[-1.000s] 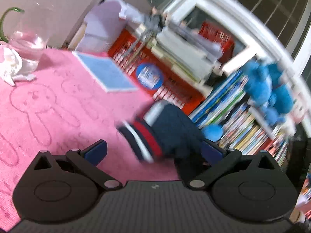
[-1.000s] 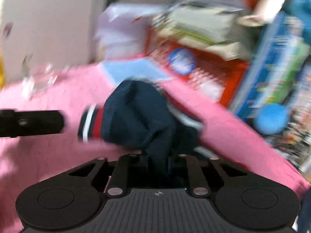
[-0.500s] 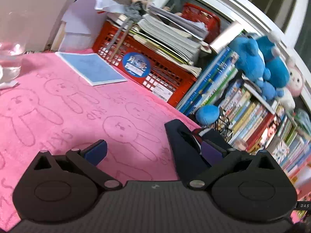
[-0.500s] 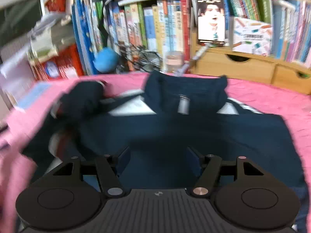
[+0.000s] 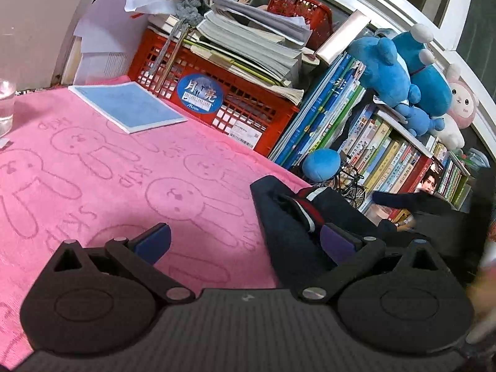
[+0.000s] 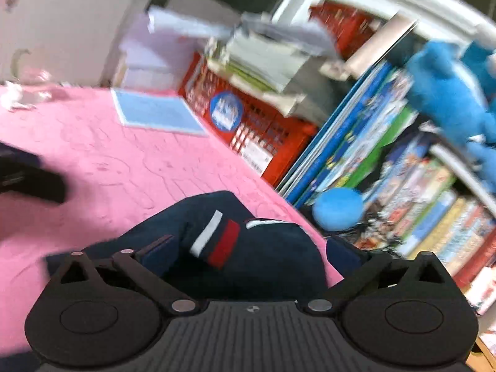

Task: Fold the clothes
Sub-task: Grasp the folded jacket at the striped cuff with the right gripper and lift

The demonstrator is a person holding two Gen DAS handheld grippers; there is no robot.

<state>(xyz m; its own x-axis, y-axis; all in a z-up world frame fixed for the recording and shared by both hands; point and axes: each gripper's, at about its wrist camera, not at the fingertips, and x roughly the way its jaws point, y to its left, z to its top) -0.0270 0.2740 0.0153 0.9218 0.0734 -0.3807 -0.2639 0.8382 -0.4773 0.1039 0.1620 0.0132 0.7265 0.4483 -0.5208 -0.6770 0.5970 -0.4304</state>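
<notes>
A navy garment with a red and white striped cuff [image 5: 297, 214] lies on the pink bunny-print cloth [image 5: 93, 170]. In the left wrist view my left gripper [image 5: 245, 241] is open and empty over the cloth, its right finger beside the garment's edge. In the right wrist view my right gripper [image 6: 248, 251] is open, with the garment's bunched sleeve and its striped cuff [image 6: 217, 238] lying between the fingers. This view is blurred by motion. The dark shape at the left edge [image 6: 28, 179] is the other gripper.
A blue notebook [image 5: 127, 108] lies on the cloth at the back. Behind it stand a red crate [image 5: 217, 99] stacked with papers, rows of books [image 5: 387, 155], blue plush toys [image 5: 400, 71] and a blue ball [image 5: 321, 162]. A glass of water [image 5: 4, 105] stands at far left.
My right gripper let go of the sleeve, swung away over the spread garment and has come back over the cuff, jaws wider. My left gripper stayed open and has barely moved for half a second.
</notes>
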